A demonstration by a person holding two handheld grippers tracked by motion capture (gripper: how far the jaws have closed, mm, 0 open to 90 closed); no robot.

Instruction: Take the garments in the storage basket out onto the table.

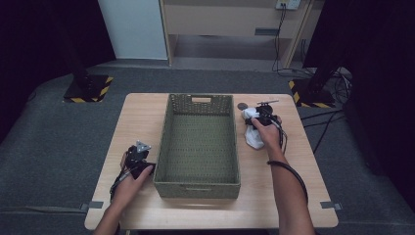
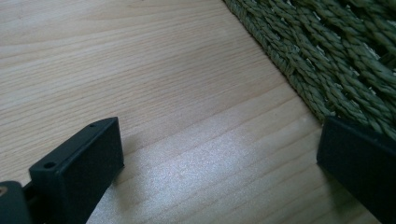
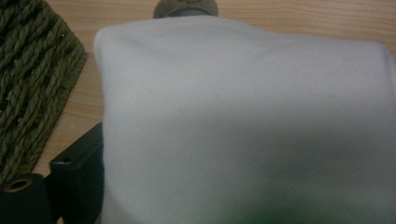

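On the left of the wooden table (image 1: 142, 112), the left gripper (image 1: 139, 159) sits low at the table surface just beside the left wall of the green woven basket (image 1: 169, 147), near its front corner. In the left gripper view its jaws stand wide apart over bare wood, the right-hand one right at the woven wall; I cannot tell if it touches. The person's left hand (image 1: 128, 183) wraps the gripper from behind, the forearm coming in from the bottom edge. Bare tabletop runs from this gripper out to the left edge and up to the far edge. The basket stands in the middle of the table, long side running away from the person. To its right, the right gripper (image 1: 255, 117) is at a white cloth (image 1: 252, 137) that lies just beside the basket's right wall; the cloth (image 3: 243, 121) spreads across the jaws, one black jaw showing at its left edge, and whether they are clamped on it cannot be told. The right hand (image 1: 268, 133) reaches forward, arm nearly straight. A small dark round object (image 1: 242, 105) lies just beyond the cloth.
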